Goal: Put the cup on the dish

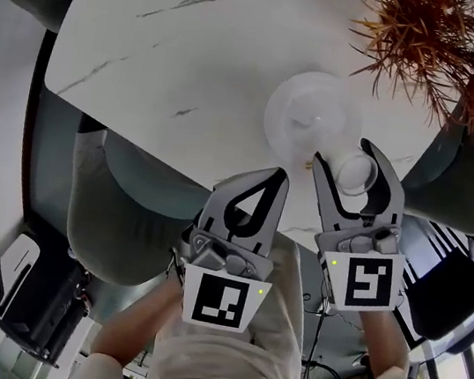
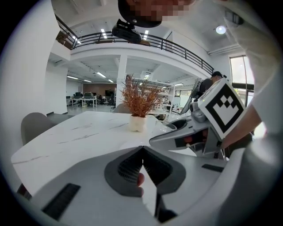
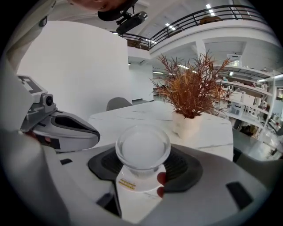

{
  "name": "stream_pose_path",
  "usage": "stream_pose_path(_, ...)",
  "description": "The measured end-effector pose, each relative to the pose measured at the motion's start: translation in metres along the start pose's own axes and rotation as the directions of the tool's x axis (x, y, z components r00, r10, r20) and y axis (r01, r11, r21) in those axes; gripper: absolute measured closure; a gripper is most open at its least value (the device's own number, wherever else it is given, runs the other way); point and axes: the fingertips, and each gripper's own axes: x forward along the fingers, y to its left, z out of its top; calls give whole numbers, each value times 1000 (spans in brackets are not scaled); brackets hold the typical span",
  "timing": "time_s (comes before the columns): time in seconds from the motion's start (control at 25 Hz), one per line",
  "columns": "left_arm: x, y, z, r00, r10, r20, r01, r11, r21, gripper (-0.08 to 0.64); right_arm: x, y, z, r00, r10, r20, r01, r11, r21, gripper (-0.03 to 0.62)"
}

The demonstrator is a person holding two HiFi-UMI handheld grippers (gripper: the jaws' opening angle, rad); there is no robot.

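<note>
Carrying the cup (image 1: 355, 173) clamped in my right gripper (image 1: 348, 162) | step: transfer, cup held off the table (image 1: 155, 28) at the dish's (image 1: 295, 104) 5 o'clock rim | left gripper (image 1: 276, 180): jaws together, nothing between, at cup's 8 o'clock | next, I judge: centre over dish, lower, release.

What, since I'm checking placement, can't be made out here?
- Head view: the clear dish fades into the white table; its rim is faint.
- Right gripper view: the right gripper covers the lower sides of the cup; its label print is too small.
- Cup's height over the dish: no view tells.
</note>
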Motion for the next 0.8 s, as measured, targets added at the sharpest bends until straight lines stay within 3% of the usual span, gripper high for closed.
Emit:
stream_pose_path(0.16,7,3,-7,1000,1,3,-1,1000,-8,555,11,5,-10,999,4,-43,-2,999,43,333)
stream_pose_path(0.36,9,7,-10,1000,-1,-4,1,1000,-7,555,20,5,-16,997,3,-73,-1,1000,26,333)
stream_pose_path(0.8,13,9,-17,1000,-2,-6,2,1000,-18,555,31,1,-19,998,-26,-59,26,1000,11,333)
